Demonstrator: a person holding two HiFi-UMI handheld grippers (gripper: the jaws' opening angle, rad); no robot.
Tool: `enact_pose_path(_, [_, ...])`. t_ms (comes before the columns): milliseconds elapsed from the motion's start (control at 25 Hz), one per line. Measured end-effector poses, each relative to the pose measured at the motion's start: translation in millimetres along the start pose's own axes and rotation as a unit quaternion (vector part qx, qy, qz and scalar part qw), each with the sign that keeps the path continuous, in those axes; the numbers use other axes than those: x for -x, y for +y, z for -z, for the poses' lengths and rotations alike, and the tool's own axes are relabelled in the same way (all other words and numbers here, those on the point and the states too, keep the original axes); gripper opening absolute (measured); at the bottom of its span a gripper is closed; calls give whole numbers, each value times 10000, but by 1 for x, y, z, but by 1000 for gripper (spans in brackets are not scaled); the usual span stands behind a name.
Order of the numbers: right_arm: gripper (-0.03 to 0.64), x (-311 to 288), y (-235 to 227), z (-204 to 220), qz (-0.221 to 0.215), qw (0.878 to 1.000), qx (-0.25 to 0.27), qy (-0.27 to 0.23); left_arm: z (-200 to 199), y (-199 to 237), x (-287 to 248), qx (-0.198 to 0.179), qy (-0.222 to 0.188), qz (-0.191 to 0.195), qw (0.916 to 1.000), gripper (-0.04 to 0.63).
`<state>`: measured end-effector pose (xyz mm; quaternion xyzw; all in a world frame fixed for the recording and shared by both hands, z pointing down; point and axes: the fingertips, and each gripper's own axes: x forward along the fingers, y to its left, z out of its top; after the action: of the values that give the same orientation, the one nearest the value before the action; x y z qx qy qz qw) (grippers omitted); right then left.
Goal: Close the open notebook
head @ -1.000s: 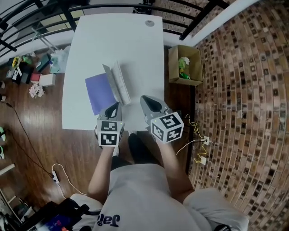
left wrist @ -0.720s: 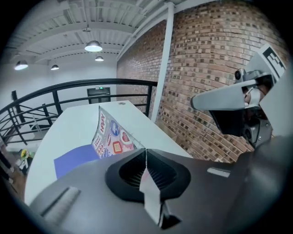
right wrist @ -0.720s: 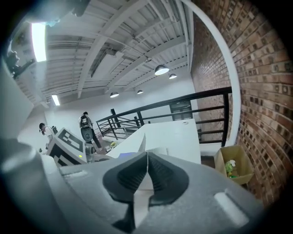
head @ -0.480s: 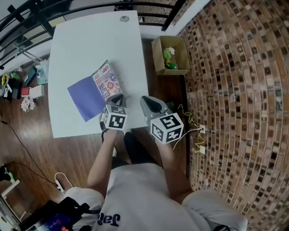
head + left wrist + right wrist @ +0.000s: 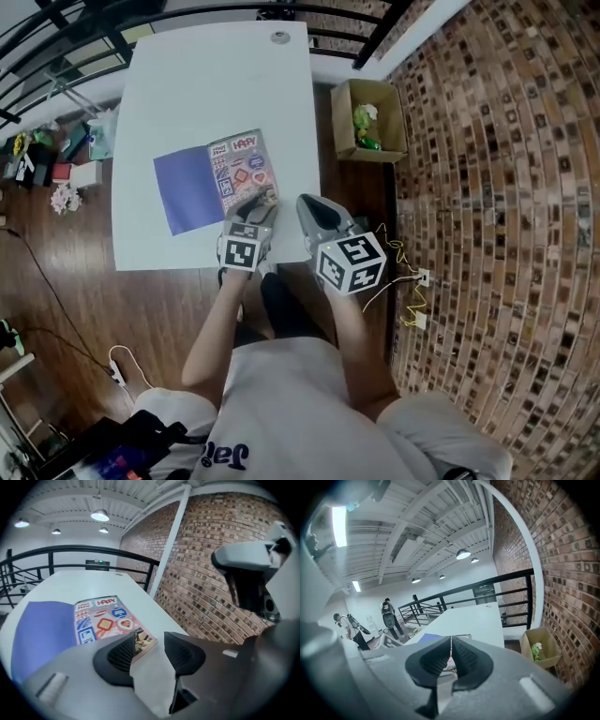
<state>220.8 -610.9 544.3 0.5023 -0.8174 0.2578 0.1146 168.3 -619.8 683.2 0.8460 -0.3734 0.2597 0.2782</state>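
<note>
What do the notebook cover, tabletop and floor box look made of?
Notebook cover: probably thin card or coated paper. It lies flat with a slim edge and is printed with sticker-like graphics; gloss is hard to judge.
Tabletop: smooth, even white with little glare, likely laminate or painted board; the core isn't visible.
Box: plain brown with folded-out flaps, so almost certainly cardboard.

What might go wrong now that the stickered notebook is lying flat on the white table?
1. The left tool, whose jaws have just opened and grip nothing, sits right at the notebook's near corner; drawing back carelessly might snag that corner and flip it open.
2. The notebook lies toward the table's near edge, so a nudge might slide it off.
</note>
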Motion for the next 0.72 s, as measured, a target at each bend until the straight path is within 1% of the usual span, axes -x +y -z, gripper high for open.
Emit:
enact_pose_path(40, [-12, -3, 5, -1, -61, 10000, 30, -3, 0, 6, 15, 108, -169, -95, 9998, 211])
enact_pose_path(80, [-12, -7, 10, -2, -125, 9999, 57, 5, 2, 14, 31, 244, -310, -200, 9990, 175])
enact_pose_path(120, [-12, -11, 15, -2, -189, 9998, 82, 24, 4, 23, 46, 385, -432, -305, 9979, 153])
enact_pose_path(280, [-12, -25, 34, 1, -410, 9989, 179, 134, 20, 63, 100, 846, -721, -804, 9905, 153])
enact_pose_path(400, [-12, -35, 50, 6, -582, 9977, 266, 232, 40, 95, 137, 1065, -830, -1311, 9821, 141])
enact_pose_path(480, [-12, -42, 62, 10, -700, 9966, 312, 301, 53, 114, 155, 1241, -860, -1563, 9761, 141])
enact_pose_path(600, [-12, -51, 78, 12, -855, 9948, 390, 385, 68, 138, 172, 1499, -869, -1789, 9685, 143])
enact_pose_path(720, [-12, -58, 88, 13, -934, 9936, 458, 440, 79, 155, 179, 1840, -914, -1782, 9623, 166])
